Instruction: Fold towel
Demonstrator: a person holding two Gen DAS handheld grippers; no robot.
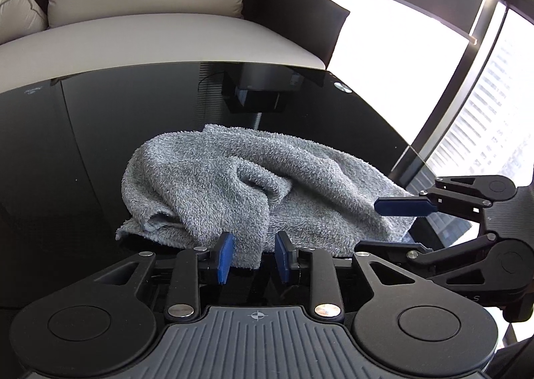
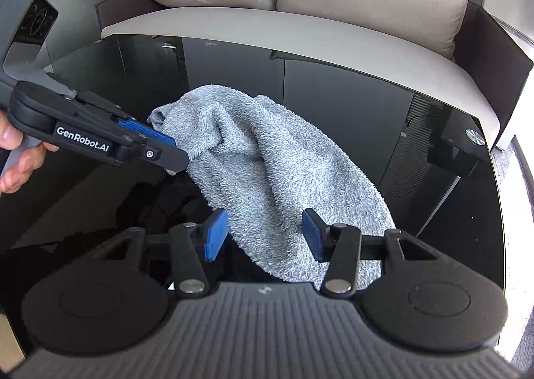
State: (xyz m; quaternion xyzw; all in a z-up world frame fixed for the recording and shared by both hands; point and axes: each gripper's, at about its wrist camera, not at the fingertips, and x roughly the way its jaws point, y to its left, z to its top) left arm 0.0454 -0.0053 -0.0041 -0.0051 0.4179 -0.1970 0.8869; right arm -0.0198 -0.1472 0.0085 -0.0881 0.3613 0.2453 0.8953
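A grey terry towel lies crumpled in a heap on the black glass table. My left gripper is open, its blue pads on either side of the towel's near hem. In the right wrist view the left gripper reaches the towel's left edge. My right gripper is open, its blue pads straddling the towel's near end. In the left wrist view the right gripper comes in from the right at the towel's right corner, one pad above the cloth.
A beige sofa with cushions stands just behind the table's far edge. A bright window is on the right. A black box shows through the glass. A hand holds the left gripper.
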